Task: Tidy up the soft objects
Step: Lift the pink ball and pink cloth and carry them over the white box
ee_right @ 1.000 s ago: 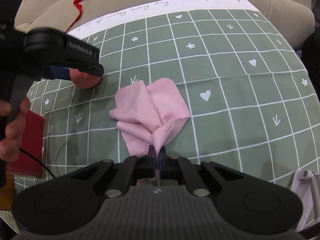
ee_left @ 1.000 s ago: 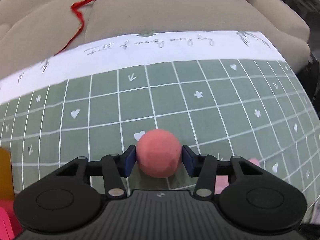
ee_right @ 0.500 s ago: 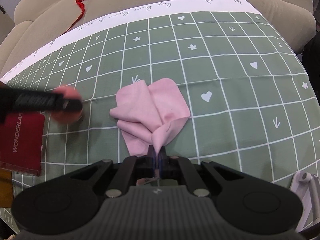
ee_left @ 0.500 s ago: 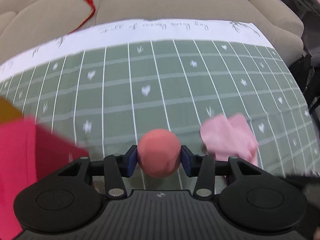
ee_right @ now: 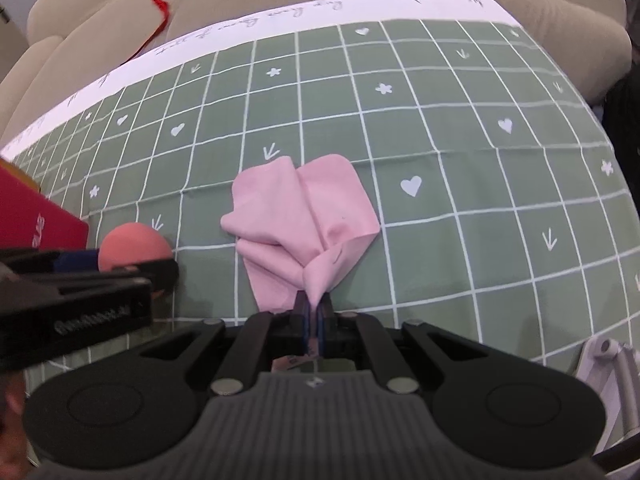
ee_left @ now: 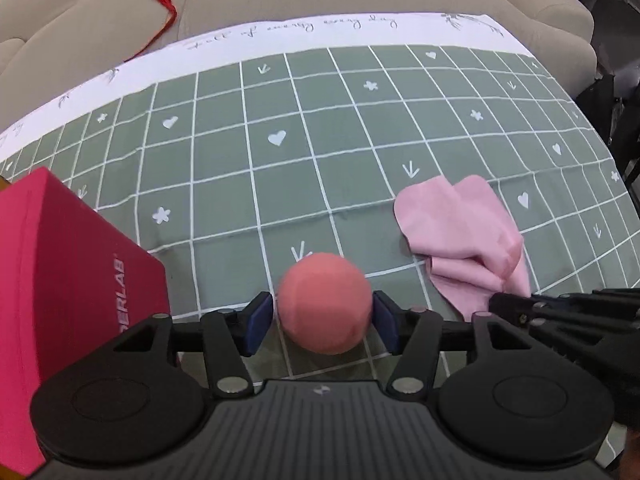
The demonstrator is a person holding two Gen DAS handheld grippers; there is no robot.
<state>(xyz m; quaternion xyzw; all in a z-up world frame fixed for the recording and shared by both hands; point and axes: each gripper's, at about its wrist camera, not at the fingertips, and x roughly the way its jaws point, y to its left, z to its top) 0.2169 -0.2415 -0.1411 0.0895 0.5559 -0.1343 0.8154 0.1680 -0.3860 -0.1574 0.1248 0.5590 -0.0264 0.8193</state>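
Much bare green cloth (ee_left: 360, 128) beyond ball (ee_left: 325, 303) and pink rag (ee_left: 460, 236).

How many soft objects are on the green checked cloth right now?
2. The coral ball sits between the left hand-held gripper jaws, which are opening; the pink cloth is pinched by the right hand-held gripper. Others may lie out of view.

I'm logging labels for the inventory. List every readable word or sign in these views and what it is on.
"ERLAB": white print on the red rectangular box, its start hidden by the gripper.
Cursive line on the white border of the green checked cloth: too distorted to read.
Embossed word on the black left gripper: blurred, unreadable.
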